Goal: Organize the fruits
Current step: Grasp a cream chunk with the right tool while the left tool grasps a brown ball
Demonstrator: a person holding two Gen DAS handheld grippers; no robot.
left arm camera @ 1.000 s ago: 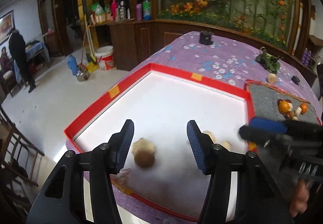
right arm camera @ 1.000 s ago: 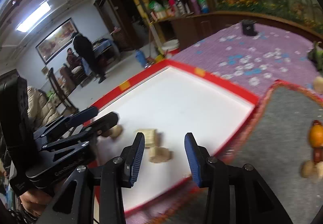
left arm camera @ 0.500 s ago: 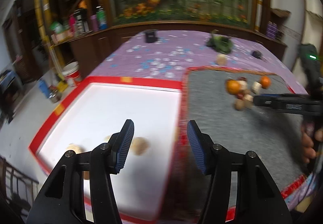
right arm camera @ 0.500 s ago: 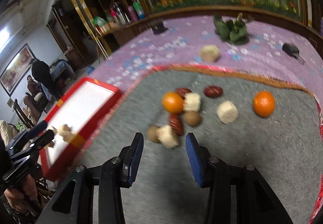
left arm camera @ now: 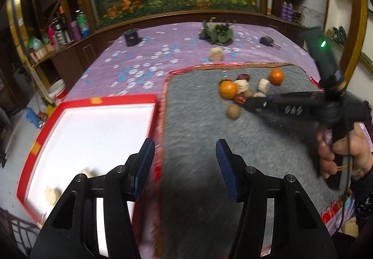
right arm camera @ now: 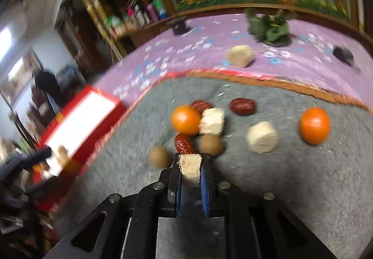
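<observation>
On the grey mat [right arm camera: 291, 177] lies a pile of fruit: two oranges [right arm camera: 185, 119] [right arm camera: 314, 125], red dates [right arm camera: 243, 106], brown round fruits [right arm camera: 159, 156] and pale cut chunks [right arm camera: 262, 137]. My right gripper [right arm camera: 190, 165] is shut on a pale chunk [right arm camera: 190, 167] at the near edge of the pile; it also shows in the left wrist view [left arm camera: 250, 102]. My left gripper [left arm camera: 185, 161] is open and empty, over the border between the red-rimmed white tray [left arm camera: 149, 98] and the mat [left arm camera: 198, 123]. Pale pieces [left arm camera: 51, 192] lie in the tray's near left corner.
One pale chunk [left arm camera: 215, 54] lies off the mat on the purple flowered cloth [left arm camera: 151, 53]. A green plant-like object [left arm camera: 218, 34], a small black box [left arm camera: 131, 37] and a dark key-like item [left arm camera: 267, 41] sit farther back. A wooden cabinet borders the table's far side.
My right gripper has moved from the tray to the fruit pile and shut on a pale chunk. My left gripper has swung right from the tray toward the mat, still open.
</observation>
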